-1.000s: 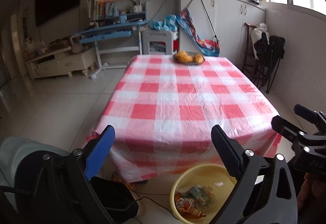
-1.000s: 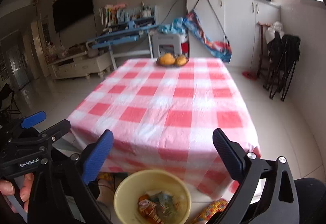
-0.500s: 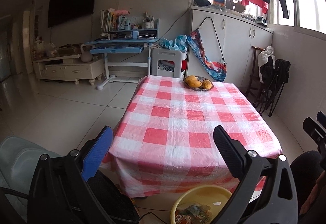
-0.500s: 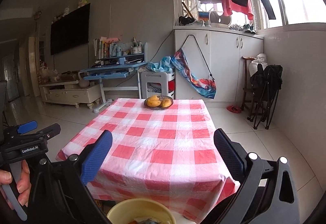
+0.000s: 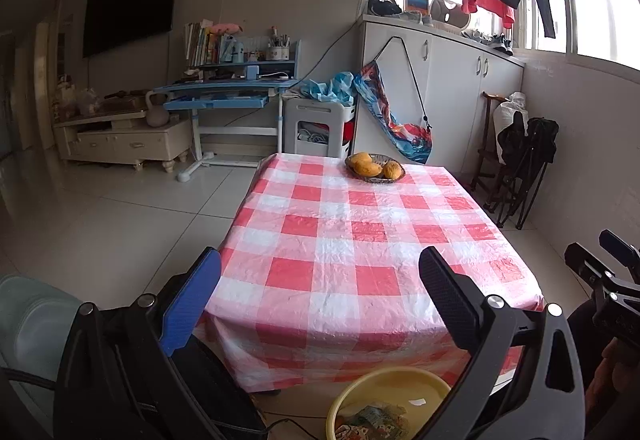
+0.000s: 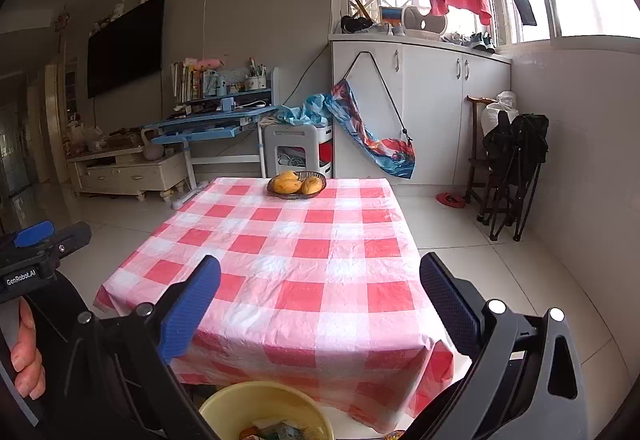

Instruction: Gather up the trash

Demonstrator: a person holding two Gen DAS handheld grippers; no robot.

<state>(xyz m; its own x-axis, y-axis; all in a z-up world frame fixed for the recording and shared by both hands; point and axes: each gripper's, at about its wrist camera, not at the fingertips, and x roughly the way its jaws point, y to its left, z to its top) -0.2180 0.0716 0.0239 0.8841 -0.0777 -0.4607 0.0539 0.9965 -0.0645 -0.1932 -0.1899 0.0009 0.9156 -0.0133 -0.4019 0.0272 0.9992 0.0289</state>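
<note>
Both wide-spread grippers, left gripper [image 5: 320,296] and right gripper [image 6: 320,300], have risen; round yellow plastic basin [image 6: 224,406] of wrappers at six o'clock, beside red-checked tablecloth's [image 5: 360,240] near edge.

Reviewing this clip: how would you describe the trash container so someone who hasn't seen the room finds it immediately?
Start at the table with the red-and-white checked cloth. At its near end, on the tiled floor just below the hanging cloth edge, sits a round yellow basin with crumpled wrappers inside. It is the only yellow tub there; the other bowl, a dark one, holds fruit at the table's far end.
</note>
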